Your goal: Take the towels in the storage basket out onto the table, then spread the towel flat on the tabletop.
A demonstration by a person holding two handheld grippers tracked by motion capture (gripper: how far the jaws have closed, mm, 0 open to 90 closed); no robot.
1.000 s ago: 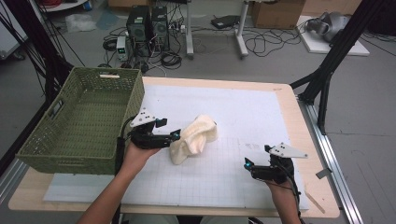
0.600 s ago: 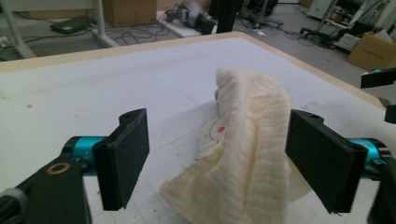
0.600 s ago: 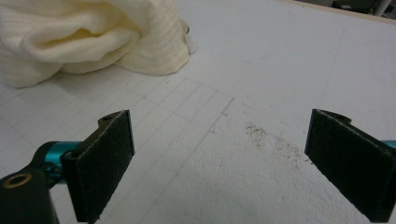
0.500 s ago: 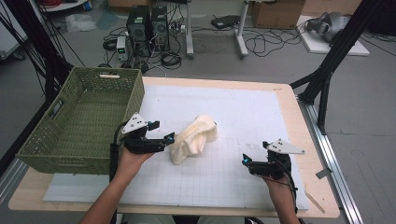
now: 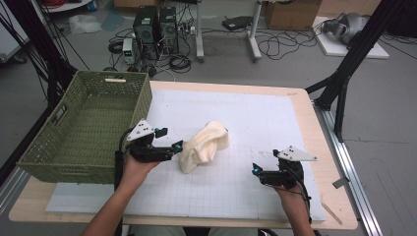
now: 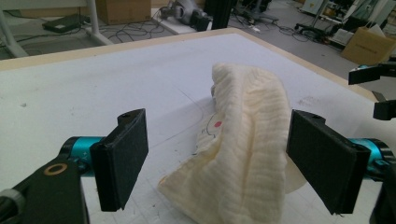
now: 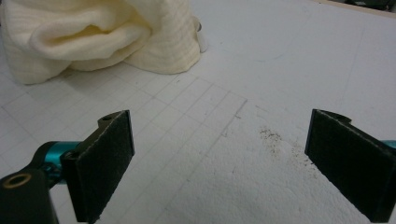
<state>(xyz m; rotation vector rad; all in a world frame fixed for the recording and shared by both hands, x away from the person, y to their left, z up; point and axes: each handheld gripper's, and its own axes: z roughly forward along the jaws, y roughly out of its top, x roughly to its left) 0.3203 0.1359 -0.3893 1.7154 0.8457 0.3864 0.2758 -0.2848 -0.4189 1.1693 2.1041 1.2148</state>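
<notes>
Nearest the person, the left gripper [image 5: 172, 147] had drawn back from the cream cloth [image 5: 204, 145], its jaws just opened wide and pressing nothing. Rightward, the right gripper [image 5: 255, 169] stood spread and empty. Beyond, the green basket [image 5: 123, 78] awaited, cloth released on the white mat [image 5: 255, 118].

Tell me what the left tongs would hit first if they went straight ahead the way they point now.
Most likely the cream cloth: it lies bunched right ahead of the open left tongs, its near end already about level with the pads, though not gripped.
</notes>
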